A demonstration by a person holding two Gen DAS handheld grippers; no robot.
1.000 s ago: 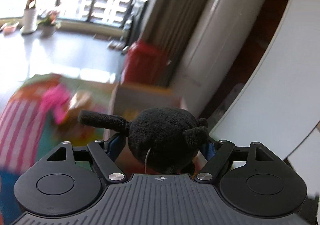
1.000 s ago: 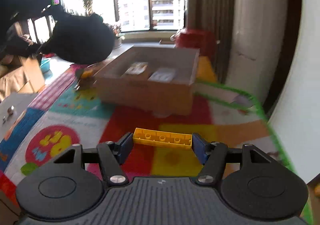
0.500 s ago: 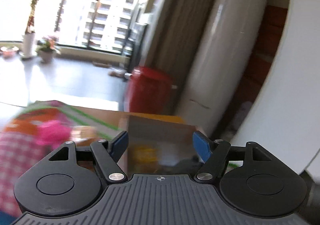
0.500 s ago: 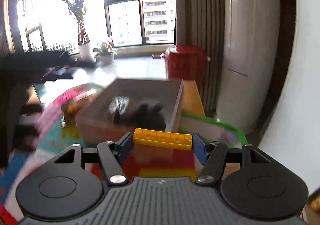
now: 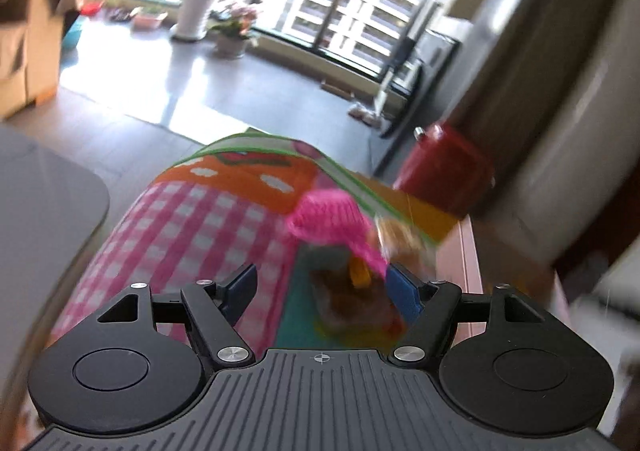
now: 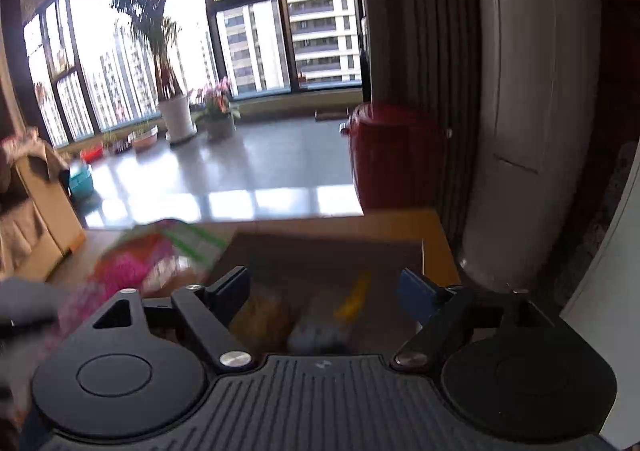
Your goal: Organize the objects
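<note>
I see the play mat (image 5: 208, 219) spreading toward twelve o'clock, the cardboard box (image 6: 320, 251) under my right gripper (image 6: 322, 289), jaws spread and empty over a blurred yellow brick (image 6: 354, 297), and my left gripper (image 5: 322, 285) likewise agape beside the pink toy (image 5: 332, 219) at one o'clock.

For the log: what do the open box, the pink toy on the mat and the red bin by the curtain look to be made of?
Box: probably cardboard, matte tan-brown, with thin flat walls. Pink toy: looks like knitted or plush fabric; soft ribbed outline, though motion blur leaves it uncertain. Red bin: likely plastic or painted metal, with a smooth, slightly shiny surface; which one can't be told. Play mat: printed, matte, possibly foam or fabric.
</note>
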